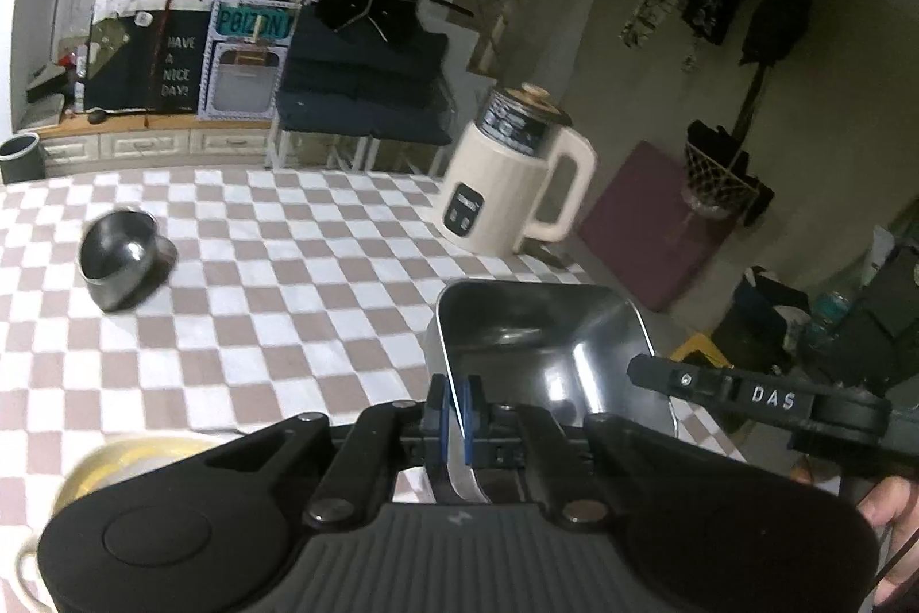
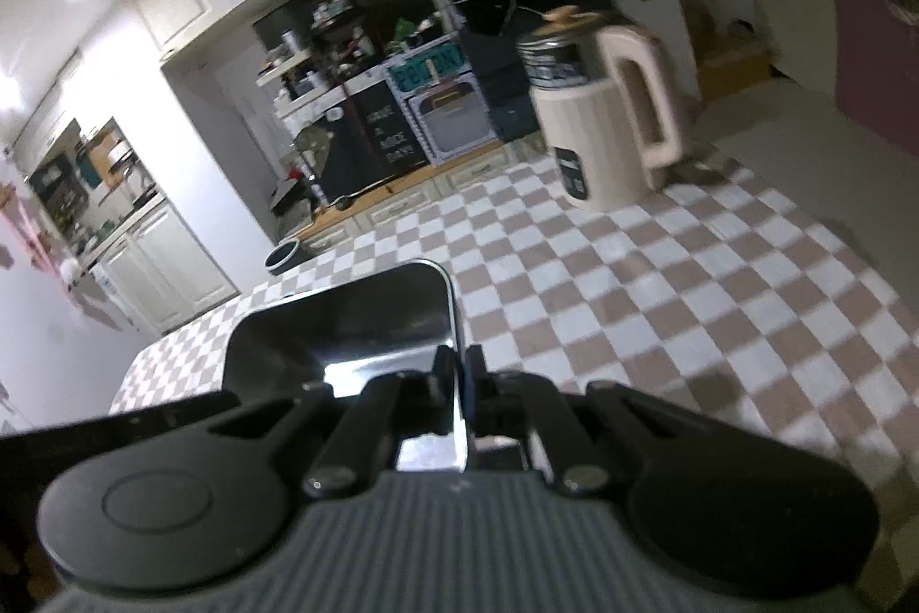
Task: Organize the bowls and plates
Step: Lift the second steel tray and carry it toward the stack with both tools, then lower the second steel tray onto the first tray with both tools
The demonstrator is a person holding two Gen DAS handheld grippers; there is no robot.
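Setting: cluttered room, shelving and a sign reading "HAVE A NICE DAY" behind a table [image 1: 275,268] in a brown-and-white checked cloth.
Tray: one rectangular steel tray [image 1: 540,343], held above the cloth between both tools.
Left tongs [image 1: 457,403]: closed tight, blue pads pinching the tray's left rim.
Right tongs [image 2: 458,374]: closed tight on the tray's right rim [image 2: 454,326].
Bowl: small steel bowl [image 1: 120,257], tilted on the cloth at far left, well apart from the tray.
Kettle: cream electric kettle [image 1: 511,176] upright near the table's far edge.
Foreground: a yellowish dish [image 1: 132,458], blurred, below the left tool.
Person: fingers [image 1: 890,504] at the lower right edge.
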